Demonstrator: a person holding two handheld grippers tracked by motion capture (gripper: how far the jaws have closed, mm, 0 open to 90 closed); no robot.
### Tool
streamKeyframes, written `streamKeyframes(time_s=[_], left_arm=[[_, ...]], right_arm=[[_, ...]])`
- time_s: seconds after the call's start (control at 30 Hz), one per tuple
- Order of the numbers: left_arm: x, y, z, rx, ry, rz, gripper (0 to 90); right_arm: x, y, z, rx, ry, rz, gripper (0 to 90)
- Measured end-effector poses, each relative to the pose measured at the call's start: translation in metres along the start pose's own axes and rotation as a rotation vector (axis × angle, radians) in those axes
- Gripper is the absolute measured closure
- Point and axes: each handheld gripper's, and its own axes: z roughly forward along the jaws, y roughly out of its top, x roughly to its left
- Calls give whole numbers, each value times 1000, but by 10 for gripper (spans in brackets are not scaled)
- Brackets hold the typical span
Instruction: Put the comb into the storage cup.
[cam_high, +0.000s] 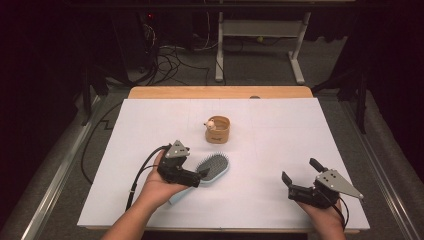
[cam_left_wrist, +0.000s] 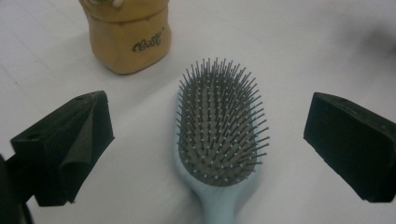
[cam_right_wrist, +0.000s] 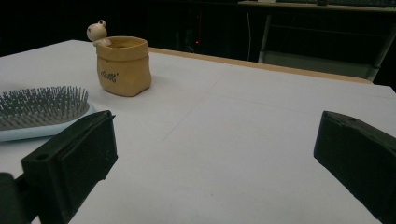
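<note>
The room is dim past the lit white desk (cam_high: 280, 150), with cables and a stand's legs on the floor behind it. A pale blue hairbrush (cam_high: 212, 167) lies bristles-up near the middle, its handle running back under the left gripper (cam_left_wrist: 205, 135), and a small tan pot (cam_high: 217, 130) with a little figure on its rim stands just beyond the brush head, not touching it. The left gripper's fingers (cam_left_wrist: 70, 144) are spread wide, one on each side of the brush head, holding nothing as yet. The right gripper (cam_high: 300, 175) hangs well off to the side, its fingers (cam_right_wrist: 74, 158) also apart and empty. From where I stand, the step looks like picking up the brush; I'd sink the left gripper lower, draw back to take the narrow neck or handle rather than the bristles, and close squarely so it doesn't twist or nudge the pot.
</note>
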Motion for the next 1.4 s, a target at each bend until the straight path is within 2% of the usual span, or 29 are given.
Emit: streamKeyframes(time_s=[0.03,0.23,0.33,0.43,0.6,0.77,0.83,0.97,1.07,1.13,1.17,1.2,1.3,1.4], left_arm=[[0,-1,2,7,-4,-13,28],[0,-4,12,28,9,-11,23],[-2,-4,16,39,10,5,20],[-4,-5,20,63,3,-6,23],[-2,-7,28,107,26,9,21],[-7,-9,36,142,27,36,30],[-7,-11,40,157,39,50,30],[-6,-17,47,226,76,78,25],[-3,-21,52,267,115,80,29],[-2,-23,55,287,124,79,33],[-2,-24,57,302,132,91,34],[-3,-25,58,307,139,106,38],[-4,-26,62,325,152,112,53],[-3,-28,66,351,172,106,63]], right_arm=[[0,0,0,1,2,0,0],[0,-1,2,7,1,-1,0],[0,-1,2,5,0,-2,0],[0,-1,2,10,-2,-3,0],[-1,-1,3,10,-4,-3,0],[-1,-2,4,19,-2,-1,0],[-1,-2,4,21,0,0,0],[-1,-2,4,18,0,-3,0],[-2,-2,3,17,1,-1,0],[-2,-2,4,20,1,-1,0],[-2,-2,4,21,1,-1,0],[-2,-2,4,21,1,1,0],[-2,-2,4,20,2,0,0],[-2,-2,4,19,2,0,0]])
